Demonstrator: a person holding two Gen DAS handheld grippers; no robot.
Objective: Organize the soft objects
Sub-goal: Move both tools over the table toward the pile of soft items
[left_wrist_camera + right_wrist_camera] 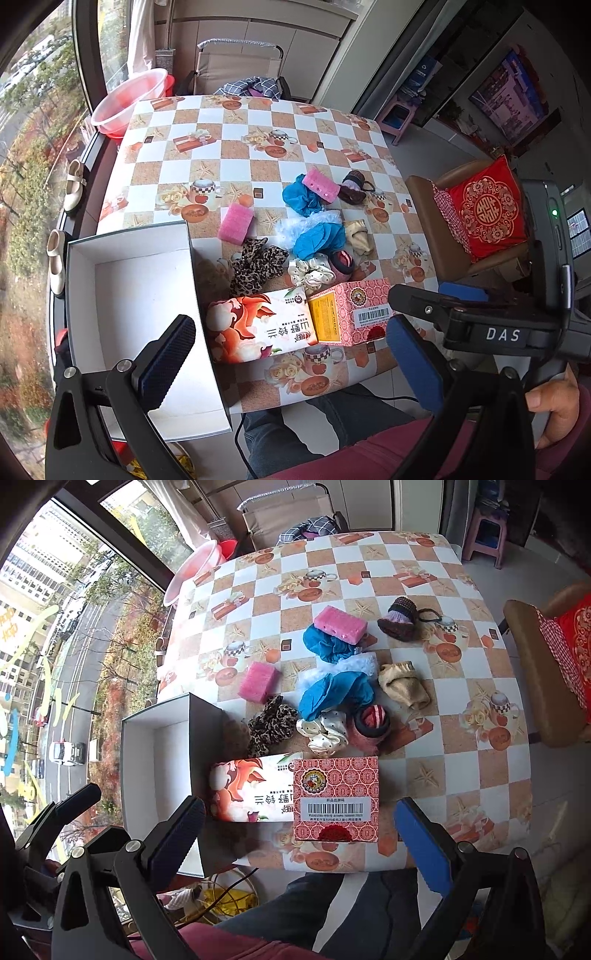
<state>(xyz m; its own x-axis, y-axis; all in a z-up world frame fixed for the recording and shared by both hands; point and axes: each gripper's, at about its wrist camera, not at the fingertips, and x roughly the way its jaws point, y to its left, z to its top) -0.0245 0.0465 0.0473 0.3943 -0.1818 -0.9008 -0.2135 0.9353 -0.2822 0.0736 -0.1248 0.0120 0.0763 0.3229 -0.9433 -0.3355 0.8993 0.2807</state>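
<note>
Both my grippers, left (291,363) and right (299,834), hang spread wide, holding nothing. The scrunchie (271,725) lies at twelve o'clock beyond the tissue pack (251,794). I'd pinch its middle, then lift toward the box (147,753) at ten.

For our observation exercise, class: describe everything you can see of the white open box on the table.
The white open box is a shallow rectangular tray, apparently cardboard, with white inner walls, a darker outer side and nothing visible inside. It rests flat at the table's near left corner, partly overhanging the edge. The floral carton lies right beside it; whether they touch is unclear.
</note>
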